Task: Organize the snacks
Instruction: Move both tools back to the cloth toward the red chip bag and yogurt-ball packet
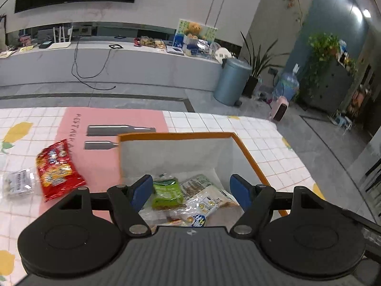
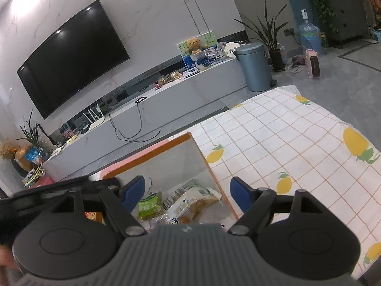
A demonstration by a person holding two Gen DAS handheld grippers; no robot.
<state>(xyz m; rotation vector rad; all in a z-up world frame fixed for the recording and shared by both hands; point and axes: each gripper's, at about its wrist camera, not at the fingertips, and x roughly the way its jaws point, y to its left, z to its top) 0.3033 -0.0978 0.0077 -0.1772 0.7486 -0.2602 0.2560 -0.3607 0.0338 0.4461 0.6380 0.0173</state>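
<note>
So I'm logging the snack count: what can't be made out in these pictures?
- Left wrist view: the box floor nearest the camera, hidden by the open left gripper.
- Same view: the clear packet is blurred, label unreadable.
- Right wrist view: the right gripper covers the box's near contents.
</note>
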